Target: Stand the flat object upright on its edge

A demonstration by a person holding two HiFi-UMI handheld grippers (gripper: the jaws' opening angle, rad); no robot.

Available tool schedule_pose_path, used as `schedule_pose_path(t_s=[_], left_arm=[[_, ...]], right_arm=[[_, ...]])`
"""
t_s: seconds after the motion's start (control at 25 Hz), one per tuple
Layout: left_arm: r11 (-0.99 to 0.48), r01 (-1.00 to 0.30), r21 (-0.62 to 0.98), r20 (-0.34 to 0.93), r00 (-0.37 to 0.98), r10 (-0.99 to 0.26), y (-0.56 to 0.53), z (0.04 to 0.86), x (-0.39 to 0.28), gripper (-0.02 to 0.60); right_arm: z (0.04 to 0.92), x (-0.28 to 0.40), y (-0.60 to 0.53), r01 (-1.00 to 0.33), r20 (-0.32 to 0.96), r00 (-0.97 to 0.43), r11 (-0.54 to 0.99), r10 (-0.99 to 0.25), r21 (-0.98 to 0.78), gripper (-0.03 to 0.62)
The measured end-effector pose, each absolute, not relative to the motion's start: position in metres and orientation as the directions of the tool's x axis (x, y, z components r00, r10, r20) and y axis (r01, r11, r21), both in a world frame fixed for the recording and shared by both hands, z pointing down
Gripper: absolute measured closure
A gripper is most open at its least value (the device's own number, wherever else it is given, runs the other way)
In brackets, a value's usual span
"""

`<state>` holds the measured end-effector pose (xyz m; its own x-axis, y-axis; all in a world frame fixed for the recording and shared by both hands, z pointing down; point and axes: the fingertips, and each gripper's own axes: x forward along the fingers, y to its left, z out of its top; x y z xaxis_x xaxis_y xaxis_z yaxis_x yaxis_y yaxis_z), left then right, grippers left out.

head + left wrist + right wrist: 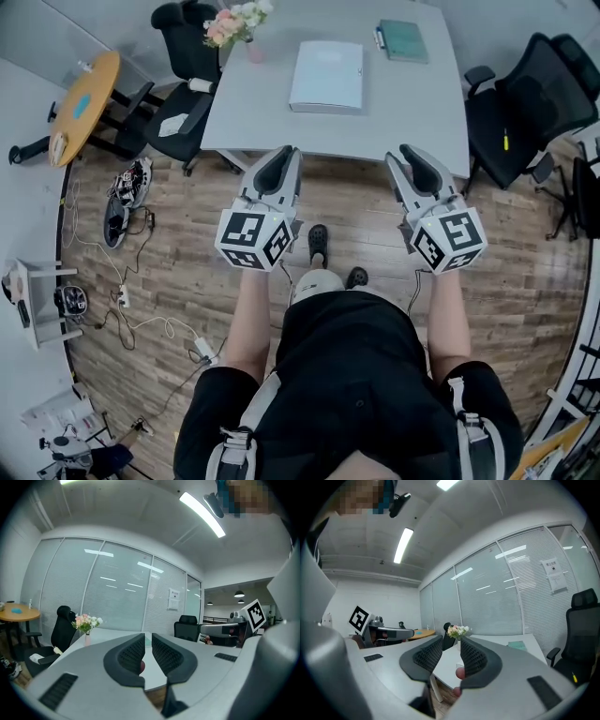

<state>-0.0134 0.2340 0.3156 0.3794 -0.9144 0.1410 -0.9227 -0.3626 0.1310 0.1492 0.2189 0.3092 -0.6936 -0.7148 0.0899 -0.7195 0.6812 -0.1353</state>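
One white folder (326, 77) lies flat on the table (253, 112), ahead of both pairs of jaws and well apart from them.
Two grippers: left gripper (284, 156) jaws almost together, empty; right gripper (407, 156) jaws apart, empty. One green notebook (403, 40) beyond right jaws, one flower vase (242, 25) beyond left.

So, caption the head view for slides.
The left gripper and right gripper poised before a table bearing white binder, green notebook, flowers.
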Motion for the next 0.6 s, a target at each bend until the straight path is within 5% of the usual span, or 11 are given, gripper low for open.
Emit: schedule_pose_path(t_s=[0.12, 0.6], left_arm=[[-0.403, -0.907, 0.122, 0.151, 0.418, -0.896, 0.207, 0.315, -0.023, 0.426], [-0.478, -0.872, 0.107, 0.154, 0.489, -0.858, 0.095, 0.318, -0.099, 0.376]], right_arm=[[0.307, 0.134, 0.192, -0.728, 0.104, -0.685, 0.676, -0.721, -0.116, 0.400], [0.300, 0.059, 0.091, -0.772, 0.121, -0.636, 0.625, -0.762, -0.114, 0.322]])
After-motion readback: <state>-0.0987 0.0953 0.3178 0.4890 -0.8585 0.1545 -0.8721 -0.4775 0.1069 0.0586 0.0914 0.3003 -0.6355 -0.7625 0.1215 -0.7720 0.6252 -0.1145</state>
